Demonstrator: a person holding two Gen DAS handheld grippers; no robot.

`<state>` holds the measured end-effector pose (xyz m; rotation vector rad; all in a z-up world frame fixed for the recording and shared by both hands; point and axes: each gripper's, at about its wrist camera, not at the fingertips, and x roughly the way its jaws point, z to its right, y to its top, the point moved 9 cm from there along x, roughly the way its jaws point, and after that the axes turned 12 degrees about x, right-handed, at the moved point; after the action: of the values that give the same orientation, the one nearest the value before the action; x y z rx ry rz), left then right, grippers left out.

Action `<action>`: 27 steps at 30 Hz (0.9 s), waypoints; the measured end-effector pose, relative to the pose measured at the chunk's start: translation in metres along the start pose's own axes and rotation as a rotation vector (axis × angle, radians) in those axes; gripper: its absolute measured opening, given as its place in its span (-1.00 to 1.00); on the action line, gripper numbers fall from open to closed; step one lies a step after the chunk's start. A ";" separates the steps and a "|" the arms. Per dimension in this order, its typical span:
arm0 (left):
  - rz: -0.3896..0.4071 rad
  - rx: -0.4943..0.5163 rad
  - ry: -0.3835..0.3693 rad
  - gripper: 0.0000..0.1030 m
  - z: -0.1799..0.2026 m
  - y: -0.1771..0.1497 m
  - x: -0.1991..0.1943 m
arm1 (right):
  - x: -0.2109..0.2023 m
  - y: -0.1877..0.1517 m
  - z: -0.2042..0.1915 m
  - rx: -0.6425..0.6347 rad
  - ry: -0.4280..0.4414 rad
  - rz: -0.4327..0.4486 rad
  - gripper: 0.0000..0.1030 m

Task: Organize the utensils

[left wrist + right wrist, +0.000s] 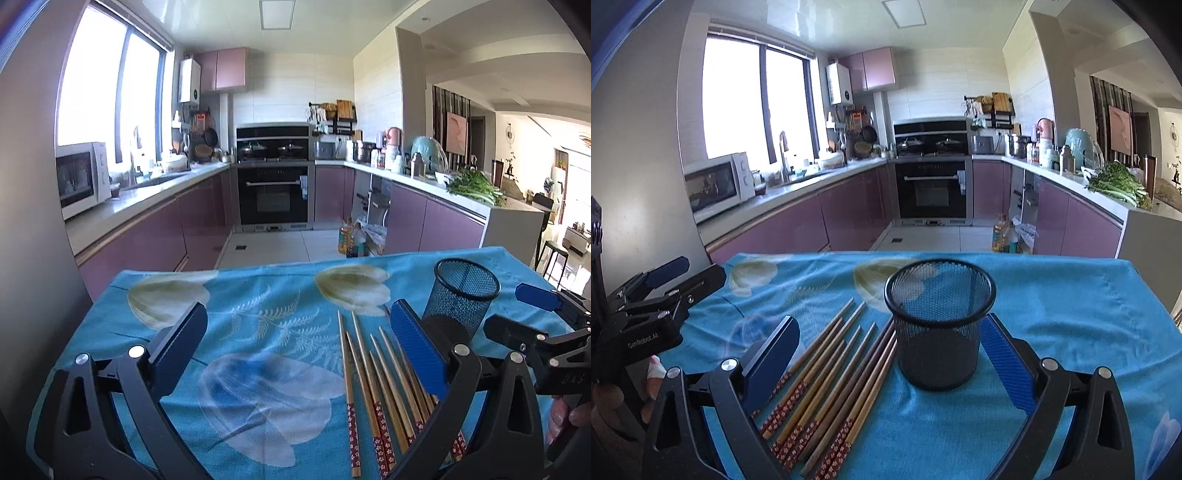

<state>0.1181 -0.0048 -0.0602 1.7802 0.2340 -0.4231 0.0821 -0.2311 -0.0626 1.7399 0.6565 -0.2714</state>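
Kitchen cabinets in mauve line the background; a blue floral tablecloth (1052, 295) covers the work surface. On it stands a black wire-mesh cylindrical holder (940, 325), light, rigid, likely to tip. It sits between the right gripper (890, 354) jaws, which are spread wide and untouched. Beside it lie slender wooden chopsticks with red patterned ends (827, 380), stiff, light, prone to roll; pinch mid-shaft. The left gripper (299, 354) is open, empty, chopsticks under its right finger.

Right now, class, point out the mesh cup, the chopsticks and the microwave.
mesh cup (940, 332), right wrist view, on its front wall.
chopsticks (827, 373), right wrist view, mid-shaft of the bundle.
microwave (75, 179), left wrist view, on its door.
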 end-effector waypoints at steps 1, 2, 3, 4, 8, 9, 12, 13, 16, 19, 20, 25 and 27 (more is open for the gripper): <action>-0.028 0.008 -0.014 0.90 0.001 -0.005 0.007 | 0.005 -0.007 0.000 -0.010 -0.010 -0.036 0.72; -0.045 0.017 -0.025 0.90 0.003 -0.009 0.012 | 0.012 -0.015 0.000 -0.018 -0.016 -0.076 0.64; -0.062 0.027 -0.036 0.89 0.005 -0.013 0.016 | 0.017 -0.023 0.001 -0.021 -0.020 -0.115 0.57; -0.075 0.038 -0.045 0.84 0.007 -0.017 0.022 | 0.022 -0.029 0.005 -0.020 -0.024 -0.146 0.53; -0.136 0.086 -0.076 0.62 0.019 -0.030 0.040 | 0.042 -0.049 0.009 -0.016 -0.039 -0.245 0.18; -0.161 0.093 -0.091 0.58 0.022 -0.035 0.047 | 0.045 -0.052 0.010 -0.013 -0.039 -0.261 0.11; -0.216 0.108 -0.130 0.42 0.030 -0.046 0.062 | 0.052 -0.059 0.009 -0.009 -0.043 -0.299 -0.05; -0.233 0.112 -0.141 0.38 0.033 -0.050 0.068 | 0.054 -0.061 0.009 -0.010 -0.042 -0.311 -0.08; -0.277 0.130 -0.171 0.29 0.042 -0.060 0.082 | 0.057 -0.063 0.010 -0.004 -0.042 -0.340 -0.18; -0.316 0.143 -0.197 0.13 0.049 -0.068 0.091 | 0.057 -0.065 0.011 -0.003 -0.040 -0.349 -0.22; -0.327 0.147 -0.205 0.07 0.051 -0.069 0.093 | 0.056 -0.065 0.012 -0.003 -0.040 -0.354 -0.27; -0.365 0.172 -0.239 -0.06 0.064 -0.075 0.108 | 0.060 -0.066 0.007 -0.019 -0.031 -0.381 -0.45; -0.376 0.183 -0.253 -0.14 0.070 -0.076 0.114 | 0.063 -0.066 0.005 -0.031 -0.030 -0.385 -0.48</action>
<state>0.1822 -0.0609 -0.1879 1.8398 0.3615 -0.9584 0.0967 -0.2081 -0.1500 1.5678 0.9683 -0.5488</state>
